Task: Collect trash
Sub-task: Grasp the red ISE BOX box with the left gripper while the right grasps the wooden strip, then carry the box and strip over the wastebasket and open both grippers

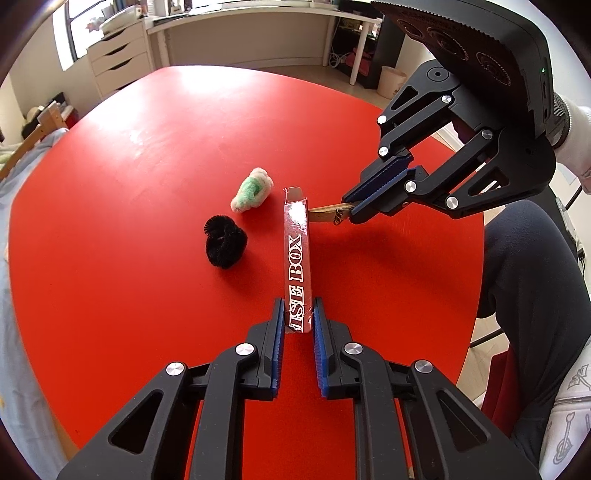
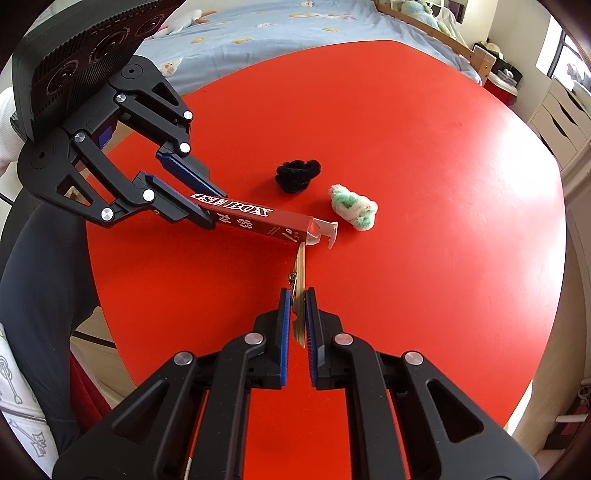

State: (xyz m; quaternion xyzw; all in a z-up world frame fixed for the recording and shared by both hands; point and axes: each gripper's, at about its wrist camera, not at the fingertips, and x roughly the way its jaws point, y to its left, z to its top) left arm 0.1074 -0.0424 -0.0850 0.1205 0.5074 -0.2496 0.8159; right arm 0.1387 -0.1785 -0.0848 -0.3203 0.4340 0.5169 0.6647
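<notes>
Red round table (image 1: 147,155) fills both views, with a white desk (image 1: 258,22) and drawer unit (image 1: 118,55) beyond it. Left gripper (image 1: 298,314) pinches the near end of a dark red box (image 1: 296,254) lettered "BOX"; its open flap end points toward 12 o'clock. Right gripper (image 2: 297,299) is clamped on a wooden clothespin (image 2: 300,273), whose tip sits at the box's open mouth. A black fuzzy wad (image 1: 224,242) lies on the table at 10 o'clock from the box, a green-and-white fuzzy wad (image 1: 253,194) at 11 o'clock, both apart from it.
</notes>
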